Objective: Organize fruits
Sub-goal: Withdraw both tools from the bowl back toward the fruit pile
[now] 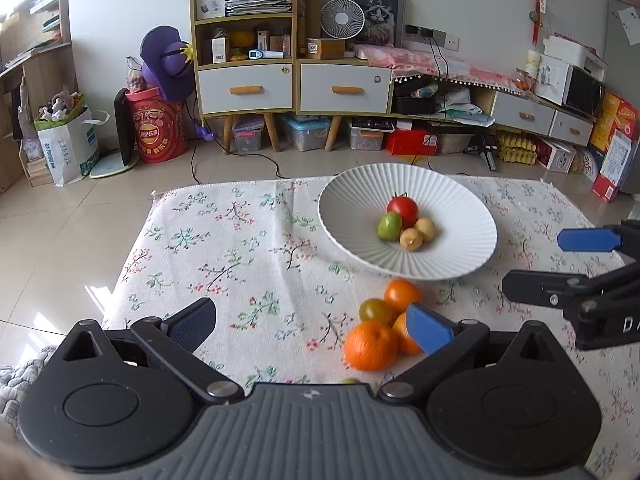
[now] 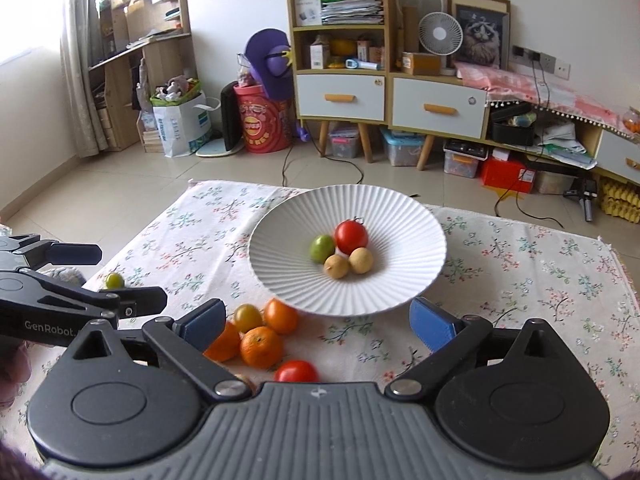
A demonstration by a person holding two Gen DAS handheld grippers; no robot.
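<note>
Fruits (image 2: 256,336) lie before both hand-held grippers, left (image 1: 314,326) and right (image 2: 318,322), tilted downward, jaws apart.

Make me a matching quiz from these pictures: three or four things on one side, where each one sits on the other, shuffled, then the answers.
Things:
1. Green fruit
2. Oranges
3. White bowl
4. Small fan

Places:
A. On the floral cloth, holding fruit
B. On the cabinet by the cat picture
C. Inside the bowl, beside the red tomato
D. On the cloth, just in front of the bowl

Pairs: 1-C, 2-D, 3-A, 4-B
</note>
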